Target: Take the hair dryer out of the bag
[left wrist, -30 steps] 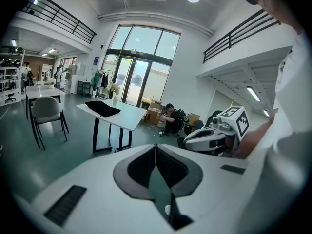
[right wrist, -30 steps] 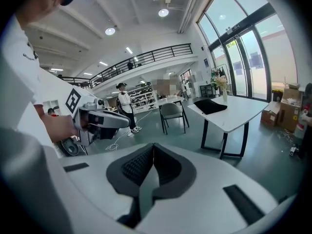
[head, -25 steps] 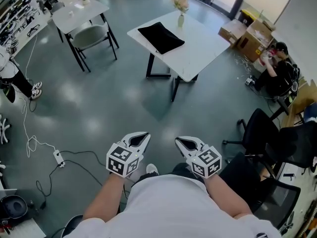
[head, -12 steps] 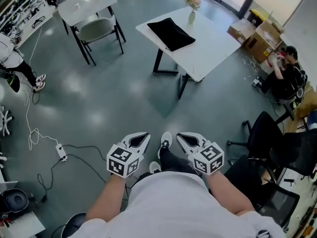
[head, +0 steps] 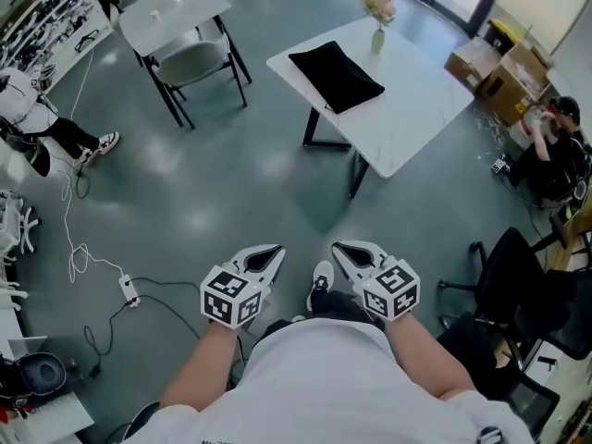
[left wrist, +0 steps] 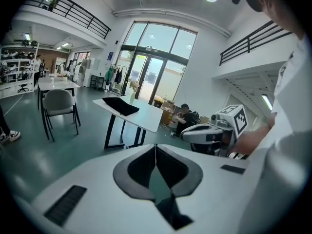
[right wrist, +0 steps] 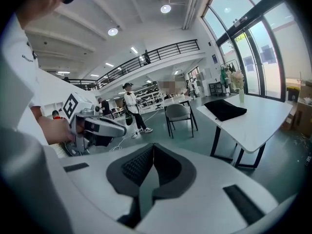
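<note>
A flat black bag (head: pixel 336 75) lies on a white table (head: pixel 416 118) across the grey floor, far ahead of both grippers. No hair dryer shows. My left gripper (head: pixel 273 251) and right gripper (head: pixel 340 248) are held side by side close to the person's body, both shut with nothing between the jaws. In the left gripper view the bag (left wrist: pixel 120 106) sits beyond my shut left gripper (left wrist: pixel 155 147), with the right gripper (left wrist: pixel 187 135) off to the right. In the right gripper view the bag (right wrist: pixel 224 108) lies right of my shut right gripper (right wrist: pixel 153 147).
A vase of flowers (head: pixel 377 17) stands on the table behind the bag. A second table (head: pixel 171 12) with a grey chair (head: pixel 192 63) is at back left. A cable and power strip (head: pixel 129 291) lie on the floor. Cardboard boxes (head: pixel 504 72), a seated person (head: pixel 555 146) and black office chairs (head: pixel 518 285) are at right.
The person has walked forward: the table with the bag has come nearer and lower in the head view. Both grippers stay shut and level in front of the body.
</note>
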### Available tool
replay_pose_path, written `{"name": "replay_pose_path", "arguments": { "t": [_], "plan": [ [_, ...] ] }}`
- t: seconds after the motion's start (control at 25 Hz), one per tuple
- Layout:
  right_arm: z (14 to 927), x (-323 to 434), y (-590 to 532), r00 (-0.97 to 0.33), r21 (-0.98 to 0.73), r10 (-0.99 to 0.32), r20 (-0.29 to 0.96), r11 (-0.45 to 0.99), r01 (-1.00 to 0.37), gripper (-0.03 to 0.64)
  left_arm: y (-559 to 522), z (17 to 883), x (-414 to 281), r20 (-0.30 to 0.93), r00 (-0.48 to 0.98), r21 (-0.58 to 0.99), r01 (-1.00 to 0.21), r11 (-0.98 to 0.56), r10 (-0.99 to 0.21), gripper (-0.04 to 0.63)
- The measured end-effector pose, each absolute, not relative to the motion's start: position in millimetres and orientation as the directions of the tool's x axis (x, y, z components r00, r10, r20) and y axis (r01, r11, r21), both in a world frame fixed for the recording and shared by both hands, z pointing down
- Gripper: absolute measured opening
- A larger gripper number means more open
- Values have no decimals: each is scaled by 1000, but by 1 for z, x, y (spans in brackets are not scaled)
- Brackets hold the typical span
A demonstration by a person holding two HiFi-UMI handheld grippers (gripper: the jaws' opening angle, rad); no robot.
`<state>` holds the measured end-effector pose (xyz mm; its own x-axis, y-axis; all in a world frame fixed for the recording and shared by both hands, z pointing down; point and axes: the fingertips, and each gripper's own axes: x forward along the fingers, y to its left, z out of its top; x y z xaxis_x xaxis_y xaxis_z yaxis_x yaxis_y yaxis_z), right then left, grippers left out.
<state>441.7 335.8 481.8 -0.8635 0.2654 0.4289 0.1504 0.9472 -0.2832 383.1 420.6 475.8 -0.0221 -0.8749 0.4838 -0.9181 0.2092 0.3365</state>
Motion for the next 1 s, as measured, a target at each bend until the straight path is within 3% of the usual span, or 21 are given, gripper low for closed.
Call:
{"name": "replay_pose_path", "arguments": {
  "t": [0.6,1.0],
  "plan": [
    [480,389,205,-880,-292,232,414,950,114,17,283,451,318,501,-3,260,-953,154,-866,18],
    [490,378,182,-882,-308,216,420,948,85,17,261,458,302,535,19,255,-957,140,-845,18]
  ]
}}
